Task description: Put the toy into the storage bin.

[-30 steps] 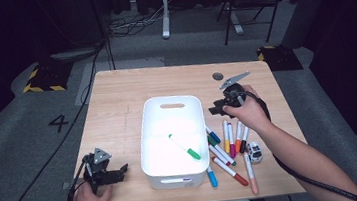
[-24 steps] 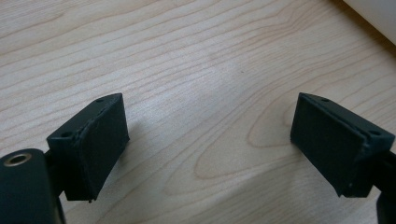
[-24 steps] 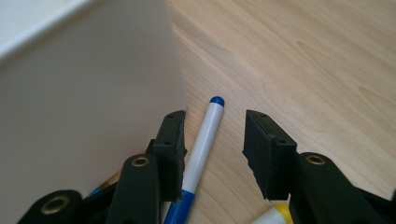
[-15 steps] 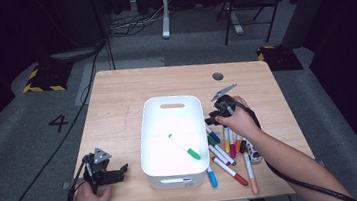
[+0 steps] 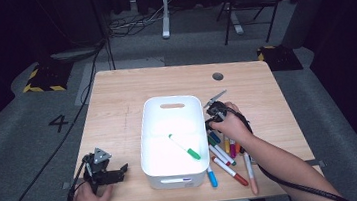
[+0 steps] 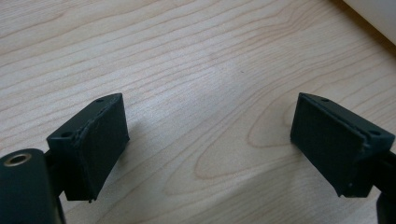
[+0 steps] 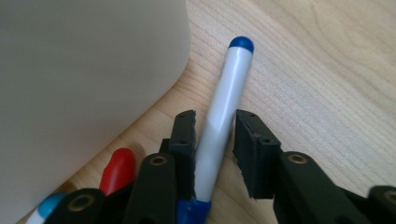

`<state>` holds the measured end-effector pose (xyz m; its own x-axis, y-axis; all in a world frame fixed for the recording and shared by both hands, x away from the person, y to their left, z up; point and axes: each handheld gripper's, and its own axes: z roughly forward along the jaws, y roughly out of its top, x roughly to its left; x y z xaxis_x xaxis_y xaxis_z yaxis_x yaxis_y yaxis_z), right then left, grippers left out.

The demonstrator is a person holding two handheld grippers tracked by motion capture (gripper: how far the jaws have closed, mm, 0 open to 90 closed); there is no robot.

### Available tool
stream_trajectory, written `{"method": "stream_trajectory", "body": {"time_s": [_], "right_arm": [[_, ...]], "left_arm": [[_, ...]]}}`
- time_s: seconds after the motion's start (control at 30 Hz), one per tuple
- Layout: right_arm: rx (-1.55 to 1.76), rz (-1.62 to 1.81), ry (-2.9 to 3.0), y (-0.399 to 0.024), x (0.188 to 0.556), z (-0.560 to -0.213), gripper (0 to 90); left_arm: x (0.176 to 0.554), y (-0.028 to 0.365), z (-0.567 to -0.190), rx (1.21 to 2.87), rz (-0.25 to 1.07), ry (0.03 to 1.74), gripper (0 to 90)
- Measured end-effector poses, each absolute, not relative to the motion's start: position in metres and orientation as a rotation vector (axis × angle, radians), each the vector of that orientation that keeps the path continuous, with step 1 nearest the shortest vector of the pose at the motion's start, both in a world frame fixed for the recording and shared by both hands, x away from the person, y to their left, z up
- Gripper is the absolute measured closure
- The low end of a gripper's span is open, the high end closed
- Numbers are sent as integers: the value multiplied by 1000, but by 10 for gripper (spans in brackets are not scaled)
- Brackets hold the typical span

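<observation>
A white marker with a blue end [image 7: 224,102] lies on the wooden table beside the white bin [image 7: 84,70]. My right gripper [image 7: 215,119] points down with its jaws on either side of the barrel. They have just been closing, and a sliver of gap still shows at the right-hand pad, so it is open. In the high view my right gripper [image 5: 212,126] is at the bin's [image 5: 171,101] right wall, above the loose markers [image 5: 228,151]. A green marker [image 5: 185,147] lies inside the bin. My left gripper [image 5: 119,172], [image 6: 210,140] rests open over bare wood at the front left.
A red cap [image 7: 119,170] and a light blue cap [image 7: 46,205] lie close to the right jaws. Several markers fan out toward the table's front edge [image 5: 234,172]. A round cable hole [image 5: 217,76] sits at the back right. Bare wood spreads left of the bin.
My right hand has come down from above the table to the markers beside the bin's right wall. The left hand has stayed put.
</observation>
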<state>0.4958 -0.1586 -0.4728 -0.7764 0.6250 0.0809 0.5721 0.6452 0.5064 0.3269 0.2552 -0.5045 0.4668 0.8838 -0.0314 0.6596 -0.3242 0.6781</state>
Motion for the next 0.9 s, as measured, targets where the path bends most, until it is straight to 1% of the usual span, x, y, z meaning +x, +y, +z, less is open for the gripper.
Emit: {"method": "stream_trajectory", "body": {"time_s": [0.1, 0.47, 0.9], "right_arm": [[1011, 782, 2740, -158, 497, -474, 761], [1049, 776, 2710, -159, 499, -470, 769], [1059, 866, 2685, -173, 493, -437, 769]], "left_arm": [[327, 255, -505, 2089, 461, 1277, 116], [327, 255, -504, 2089, 462, 1277, 116], [327, 255, -504, 2089, 462, 1277, 116]]}}
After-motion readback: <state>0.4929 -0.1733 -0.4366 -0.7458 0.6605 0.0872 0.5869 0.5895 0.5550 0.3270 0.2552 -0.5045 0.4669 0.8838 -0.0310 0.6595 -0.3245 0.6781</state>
